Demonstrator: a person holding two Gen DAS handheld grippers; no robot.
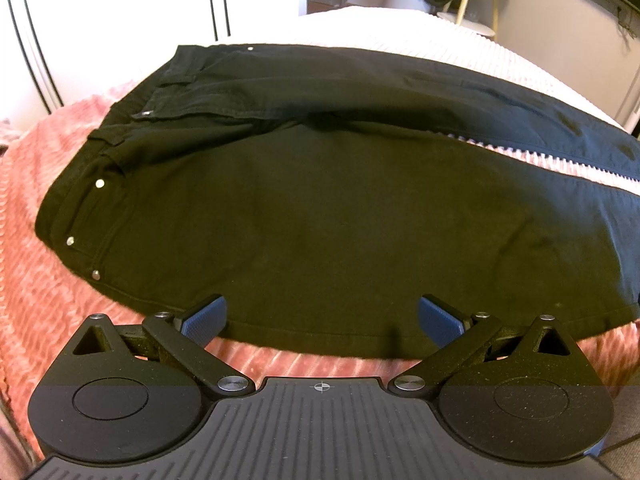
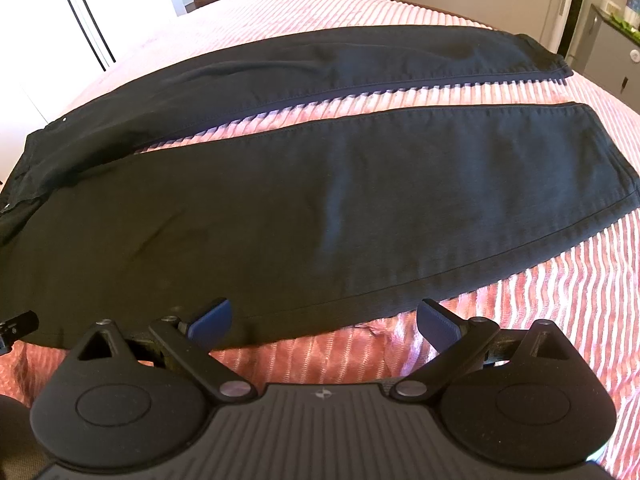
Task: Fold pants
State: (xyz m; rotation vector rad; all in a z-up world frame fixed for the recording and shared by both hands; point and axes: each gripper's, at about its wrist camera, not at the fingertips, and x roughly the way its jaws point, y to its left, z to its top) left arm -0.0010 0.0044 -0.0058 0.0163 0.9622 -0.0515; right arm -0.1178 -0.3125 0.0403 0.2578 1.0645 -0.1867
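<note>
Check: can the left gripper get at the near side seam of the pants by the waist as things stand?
Probably yes. The left gripper is open, its blue pads straddling the near edge of the pants, which lie flat on the pink bedspread. Nothing sits between them.

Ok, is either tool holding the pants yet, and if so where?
No. The left tool and right tool are both open at the near edge of the black pants, with nothing between their fingers.
</note>
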